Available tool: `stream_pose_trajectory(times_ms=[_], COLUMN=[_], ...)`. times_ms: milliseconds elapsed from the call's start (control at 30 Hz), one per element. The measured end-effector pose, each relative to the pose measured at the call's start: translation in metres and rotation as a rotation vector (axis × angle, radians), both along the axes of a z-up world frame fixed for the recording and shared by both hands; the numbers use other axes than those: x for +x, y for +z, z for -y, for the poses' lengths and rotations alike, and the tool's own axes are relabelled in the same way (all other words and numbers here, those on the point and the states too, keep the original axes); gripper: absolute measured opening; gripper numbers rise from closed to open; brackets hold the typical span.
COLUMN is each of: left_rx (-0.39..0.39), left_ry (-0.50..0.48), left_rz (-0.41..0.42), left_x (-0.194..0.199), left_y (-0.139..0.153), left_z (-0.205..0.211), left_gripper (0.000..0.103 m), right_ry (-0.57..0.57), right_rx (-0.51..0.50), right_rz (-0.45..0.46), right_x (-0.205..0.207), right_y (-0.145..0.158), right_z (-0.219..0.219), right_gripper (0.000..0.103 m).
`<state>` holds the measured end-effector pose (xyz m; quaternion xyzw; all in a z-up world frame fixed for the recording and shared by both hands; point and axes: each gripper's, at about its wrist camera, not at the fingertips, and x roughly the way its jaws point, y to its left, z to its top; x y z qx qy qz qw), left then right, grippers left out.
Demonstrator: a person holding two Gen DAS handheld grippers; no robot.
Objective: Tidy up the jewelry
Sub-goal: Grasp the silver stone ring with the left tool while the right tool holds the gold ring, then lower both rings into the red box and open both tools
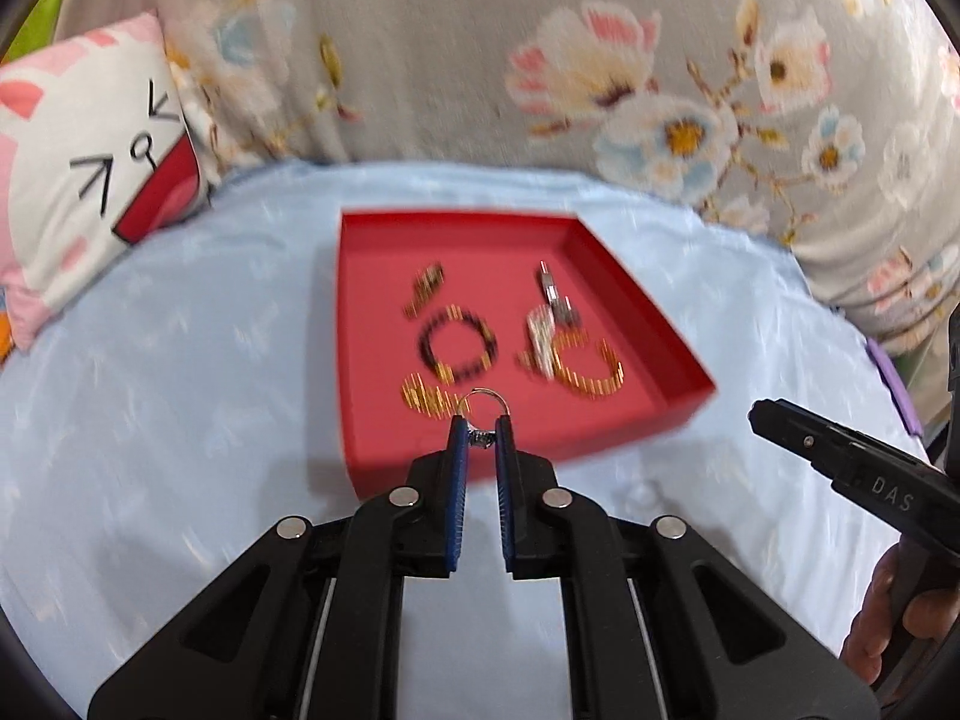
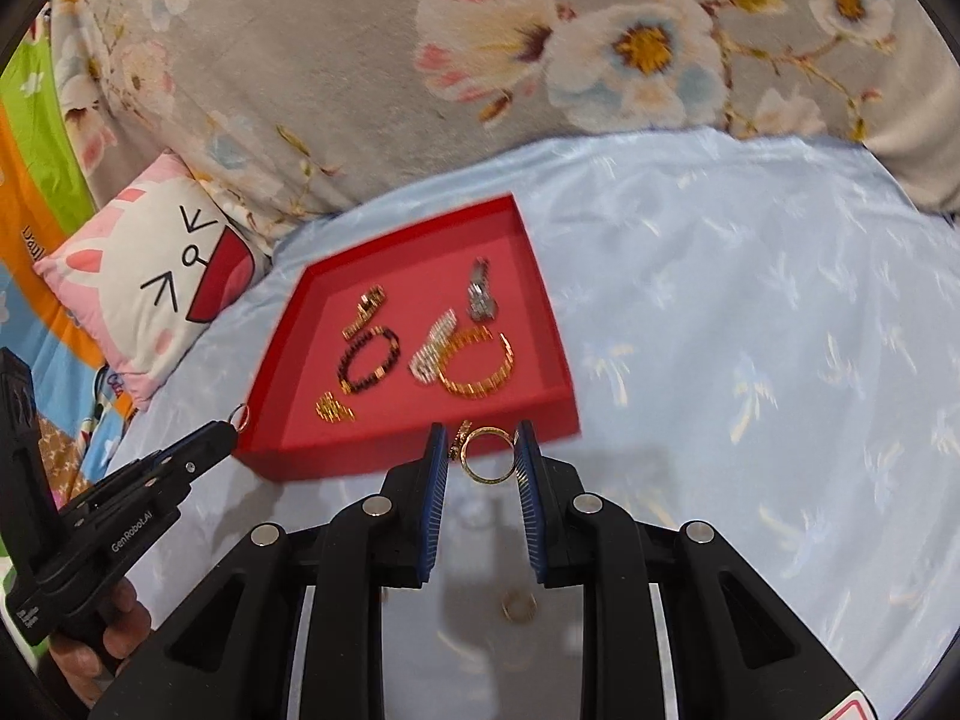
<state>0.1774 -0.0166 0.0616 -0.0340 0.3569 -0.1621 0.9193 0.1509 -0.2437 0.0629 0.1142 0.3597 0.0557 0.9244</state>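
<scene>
Carrying two rings toward the red tray (image 1: 630, 312) on the pale blue bed cover (image 1: 180, 360). Left tongs (image 1: 478, 420) clenched on a thin silver ring (image 1: 483, 399), hovering at the tray's near edge; right tongs (image 2: 483, 450) clenched across a gold ring (image 2: 489, 456), a small charm dangling beside it, also just short of the near wall.

Judging the step as transport with release pending: next calling for clearing the near wall, lowering over a bare patch of tray floor, then loosening.

Already lying inside: a dark beaded bracelet (image 2: 367, 360), a gold bangle (image 2: 480, 366), a silvery bracelet (image 2: 433, 348), smaller gold pieces. Crowding the middle, leaving the near strip free. Another gold ring (image 2: 519, 606) waiting on the cover below the right tongs. Cartoon pillow (image 2: 150, 300) and floral blanket (image 2: 360, 90) sitting behind, out of the way.
</scene>
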Motion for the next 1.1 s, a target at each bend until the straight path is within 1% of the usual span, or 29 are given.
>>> stream_pose_trajectory(times_ms=[67, 167, 267, 333, 433, 567, 700, 900, 1100], left_rx=[-0.012, 0.000, -0.009, -0.003, 0.034, 0.039, 0.045, 0.062, 0.070], left_ry=[0.006, 0.023, 0.031, 0.039, 0.053, 0.052, 0.053, 0.054, 0.060], left_rz=[0.014, 0.037, 0.018, 0.008, 0.016, -0.015, -0.032, -0.040, -0.045], left_x=[0.015, 0.041, 0.067, 0.085, 0.103, 0.122, 0.132, 0.140, 0.142], left_y=[0.008, 0.012, 0.007, 0.003, -0.003, -0.015, -0.025, -0.032, -0.036], left_z=[-0.002, -0.001, -0.001, -0.001, 0.001, 0.000, 0.002, 0.005, 0.007], left_gripper=[0.008, 0.008, 0.008, 0.008, 0.008, 0.009, 0.009, 0.009, 0.009], right_ry=[0.015, 0.041, 0.059, 0.071, 0.074, 0.070, 0.073, 0.071, 0.073], right_rx=[-0.010, -0.010, -0.019, -0.032, -0.038, -0.061, -0.079, -0.060, -0.059], right_rz=[0.023, 0.024, 0.011, -0.006, -0.026, -0.055, -0.069, -0.087, -0.088], right_x=[0.017, 0.046, 0.073, 0.096, 0.123, 0.148, 0.163, 0.181, 0.186], right_y=[0.010, 0.015, 0.015, 0.010, 0.001, -0.013, -0.022, -0.026, -0.027], right_z=[-0.007, -0.019, -0.033, -0.044, -0.054, -0.064, -0.070, -0.073, -0.074], right_gripper=[0.021, 0.021, 0.021, 0.021, 0.021, 0.021, 0.021, 0.022, 0.022])
